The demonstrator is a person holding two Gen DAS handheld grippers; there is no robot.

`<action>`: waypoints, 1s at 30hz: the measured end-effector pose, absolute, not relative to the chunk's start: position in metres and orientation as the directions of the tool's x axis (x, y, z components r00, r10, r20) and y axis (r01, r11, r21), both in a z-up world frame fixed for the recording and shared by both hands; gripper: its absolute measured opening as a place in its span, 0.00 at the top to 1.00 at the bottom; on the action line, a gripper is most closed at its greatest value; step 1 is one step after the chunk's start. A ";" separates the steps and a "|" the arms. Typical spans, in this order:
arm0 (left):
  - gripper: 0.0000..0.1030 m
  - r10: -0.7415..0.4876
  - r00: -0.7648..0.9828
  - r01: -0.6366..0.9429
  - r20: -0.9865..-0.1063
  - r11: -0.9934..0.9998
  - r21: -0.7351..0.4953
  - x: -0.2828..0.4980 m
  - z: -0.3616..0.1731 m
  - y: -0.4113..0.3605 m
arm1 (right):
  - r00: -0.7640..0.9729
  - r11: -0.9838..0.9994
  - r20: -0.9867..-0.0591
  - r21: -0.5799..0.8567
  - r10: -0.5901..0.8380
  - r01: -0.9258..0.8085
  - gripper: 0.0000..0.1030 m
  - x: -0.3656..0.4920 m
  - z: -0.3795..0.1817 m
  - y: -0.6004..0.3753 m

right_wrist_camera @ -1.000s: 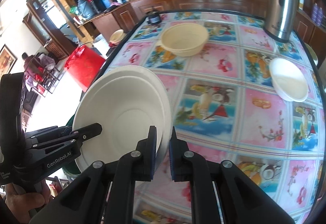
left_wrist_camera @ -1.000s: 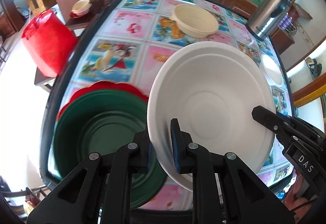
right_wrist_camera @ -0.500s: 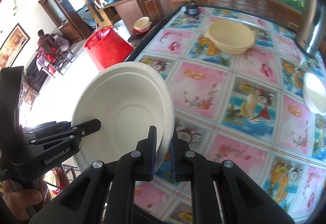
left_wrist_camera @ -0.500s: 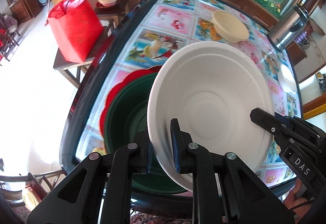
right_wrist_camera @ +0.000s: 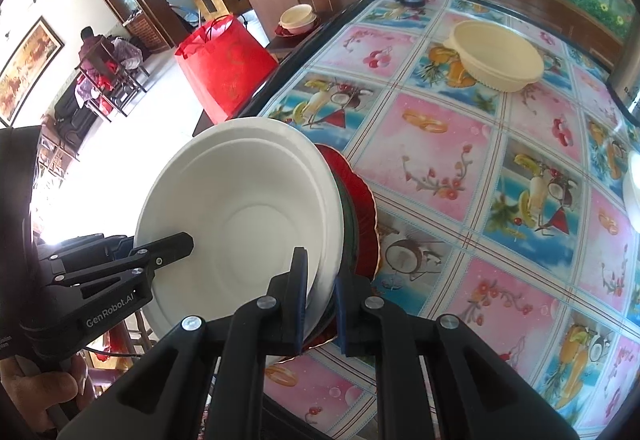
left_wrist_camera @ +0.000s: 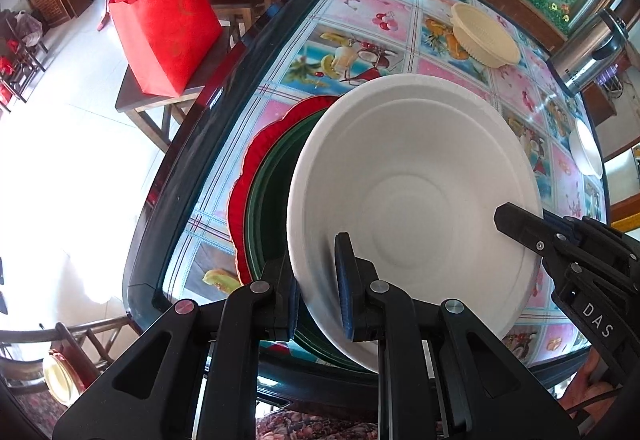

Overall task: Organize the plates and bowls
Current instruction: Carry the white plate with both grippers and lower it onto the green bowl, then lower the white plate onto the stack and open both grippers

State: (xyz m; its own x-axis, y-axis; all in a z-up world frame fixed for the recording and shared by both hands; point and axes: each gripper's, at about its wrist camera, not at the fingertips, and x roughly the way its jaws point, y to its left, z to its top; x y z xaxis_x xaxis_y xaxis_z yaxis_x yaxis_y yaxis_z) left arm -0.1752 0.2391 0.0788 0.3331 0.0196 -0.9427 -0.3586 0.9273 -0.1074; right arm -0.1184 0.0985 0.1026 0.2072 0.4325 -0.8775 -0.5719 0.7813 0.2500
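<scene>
A white deep plate (left_wrist_camera: 412,208) hangs tilted above the near left corner of the table. My left gripper (left_wrist_camera: 318,280) is shut on its near rim. My right gripper (right_wrist_camera: 320,292) is shut on the opposite rim of the same white plate (right_wrist_camera: 248,220). Each wrist view shows the other gripper's fingers (left_wrist_camera: 520,228) (right_wrist_camera: 176,244) pinching the plate's edge. Under it lie a green plate (left_wrist_camera: 268,208) stacked on a scalloped red plate (left_wrist_camera: 248,176); both are mostly hidden. In the right wrist view only slivers of the green plate (right_wrist_camera: 349,216) and red plate (right_wrist_camera: 365,208) show.
A cream bowl (left_wrist_camera: 486,36) stands far across the fruit-patterned table (right_wrist_camera: 460,144). A small white bowl (left_wrist_camera: 586,148) sits near the right edge, and a steel flask (left_wrist_camera: 588,52) beyond it. Left of the table, a red bag (left_wrist_camera: 164,28) rests on a low stool.
Both grippers carried the white plate leftward and a little down, from the table's middle to over the green and red plates. Both grips stayed shut.
</scene>
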 end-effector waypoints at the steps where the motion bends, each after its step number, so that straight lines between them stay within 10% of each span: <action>1: 0.85 0.019 0.329 -0.359 -0.944 0.927 -0.106 -0.176 0.077 0.240 | 0.206 0.782 -0.879 0.248 0.430 -0.572 0.88 -0.118 0.101 0.100; 30: 0.84 0.078 0.320 -0.355 -0.944 0.934 -0.043 -0.173 0.073 0.244 | 0.223 0.770 -0.899 0.169 0.376 -0.615 0.86 -0.123 0.097 0.117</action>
